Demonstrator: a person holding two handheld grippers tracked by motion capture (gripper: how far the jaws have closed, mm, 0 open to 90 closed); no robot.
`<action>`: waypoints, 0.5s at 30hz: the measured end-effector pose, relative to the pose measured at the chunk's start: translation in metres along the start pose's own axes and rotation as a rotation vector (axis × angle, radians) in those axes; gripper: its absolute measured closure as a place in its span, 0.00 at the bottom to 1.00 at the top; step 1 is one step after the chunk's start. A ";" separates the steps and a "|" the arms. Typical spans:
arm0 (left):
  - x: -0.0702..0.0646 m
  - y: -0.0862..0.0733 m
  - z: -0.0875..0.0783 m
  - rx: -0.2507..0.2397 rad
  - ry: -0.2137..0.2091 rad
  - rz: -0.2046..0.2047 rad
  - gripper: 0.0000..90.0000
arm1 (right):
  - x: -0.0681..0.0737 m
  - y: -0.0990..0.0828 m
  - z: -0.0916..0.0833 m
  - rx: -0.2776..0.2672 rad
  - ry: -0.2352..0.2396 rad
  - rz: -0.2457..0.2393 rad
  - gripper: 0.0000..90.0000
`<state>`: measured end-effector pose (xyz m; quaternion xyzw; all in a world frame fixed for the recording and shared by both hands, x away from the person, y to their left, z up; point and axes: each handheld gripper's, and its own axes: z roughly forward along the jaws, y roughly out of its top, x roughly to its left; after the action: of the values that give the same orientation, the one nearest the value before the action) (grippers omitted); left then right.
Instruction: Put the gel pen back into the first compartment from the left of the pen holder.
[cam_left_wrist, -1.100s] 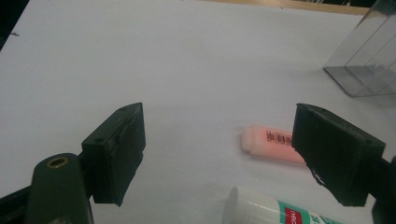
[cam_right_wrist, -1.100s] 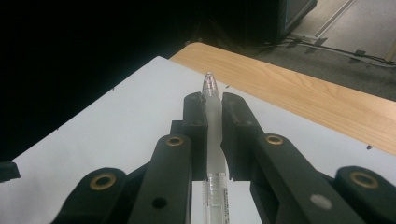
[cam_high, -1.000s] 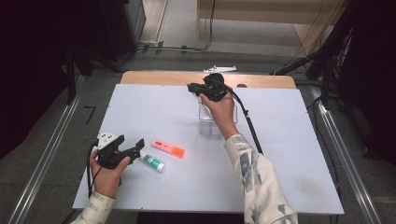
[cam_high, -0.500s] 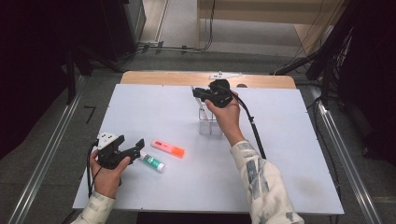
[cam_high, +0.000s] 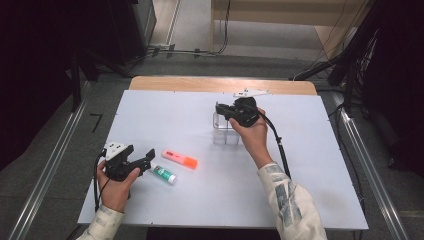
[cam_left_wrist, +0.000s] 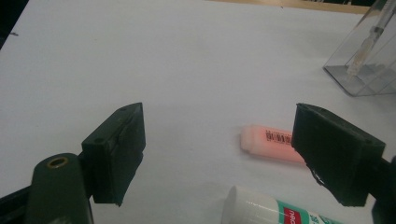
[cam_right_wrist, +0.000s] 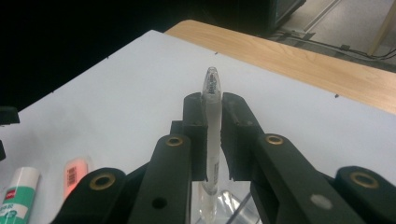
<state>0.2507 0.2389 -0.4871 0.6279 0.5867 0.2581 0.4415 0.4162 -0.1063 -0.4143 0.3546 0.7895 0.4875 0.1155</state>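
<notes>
Two claws work over a white tabletop (cam_high: 300, 185) with a wooden strip along its far edge. The right claw (cam_right_wrist: 213, 122) pinches a slim clear plastic pen (cam_right_wrist: 211, 140) between its black jaws, which are closed tight against the barrel. The pen stands nearly upright, long axis vertical, its rounded tip rising above the jaws and its lower end down inside a clear plastic square holder (cam_high: 226, 131). In the high view the right claw (cam_high: 220, 111) sits directly over that holder, near the middle of the far half of the tabletop.

The left claw (cam_left_wrist: 219, 154) is spread wide and holds nothing, low over the near left part of the tabletop. Just ahead of it lies an orange-pink highlighter (cam_high: 179, 159), flat, long axis running left to right and slightly toward the person. Beside it, nearer the person, lies a white glue stick with a green label (cam_high: 164, 175), also flat, close to the left claw's right jaw.
</notes>
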 end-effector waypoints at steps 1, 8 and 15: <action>0.000 0.000 0.000 -0.001 0.000 0.000 0.20 | -0.001 -0.001 0.000 0.004 -0.002 0.003 0.87; 0.000 0.000 0.000 0.001 0.001 -0.001 0.20 | -0.003 -0.003 -0.002 0.004 -0.003 0.010 0.87; 0.000 0.000 0.000 0.000 0.000 -0.002 0.20 | -0.004 -0.004 0.001 0.012 -0.007 0.016 0.81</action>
<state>0.2508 0.2392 -0.4875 0.6273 0.5874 0.2575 0.4417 0.4176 -0.1096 -0.4188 0.3631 0.7892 0.4824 0.1122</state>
